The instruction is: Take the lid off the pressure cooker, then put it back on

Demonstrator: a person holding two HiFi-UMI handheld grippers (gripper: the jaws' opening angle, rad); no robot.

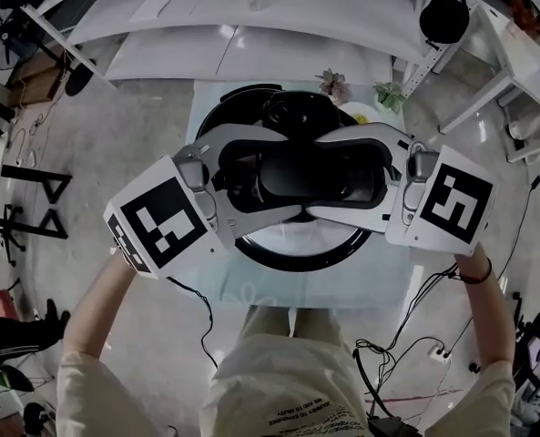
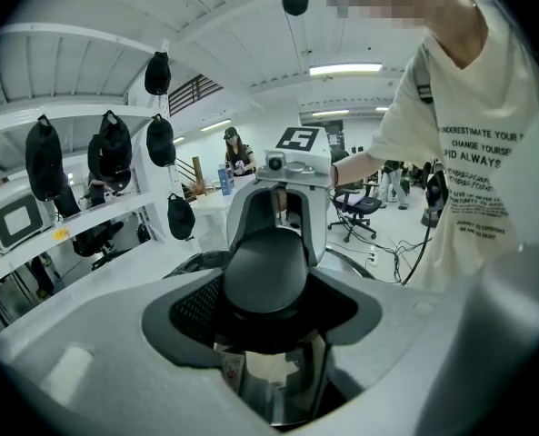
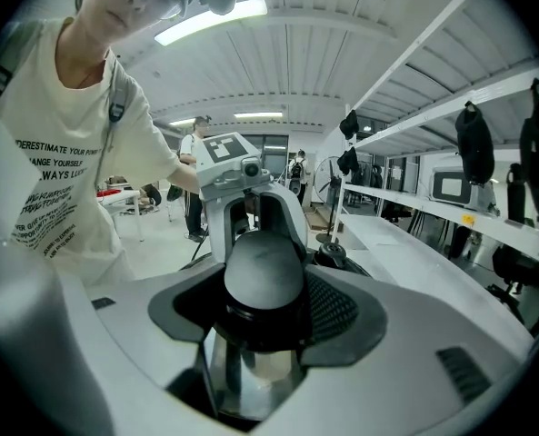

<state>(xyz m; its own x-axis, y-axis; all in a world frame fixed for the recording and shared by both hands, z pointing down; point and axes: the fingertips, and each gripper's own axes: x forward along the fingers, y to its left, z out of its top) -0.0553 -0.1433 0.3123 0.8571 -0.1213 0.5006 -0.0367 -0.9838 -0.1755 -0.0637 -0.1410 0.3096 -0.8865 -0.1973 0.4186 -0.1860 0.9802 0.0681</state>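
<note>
Pale table (image 1: 210,285), cooker (image 1: 288,112) partly hidden behind lid (image 1: 297,239)

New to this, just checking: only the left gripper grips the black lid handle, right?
Not quite. Both grip it: the left gripper and the right gripper clamp the black lid handle from opposite sides, as the head view shows.

Lid handle (image 1: 317,178) black; jaws white; marker cubes (image 1: 160,221) black-and-white squares; table (image 1: 251,285) maybe pale blue
</note>
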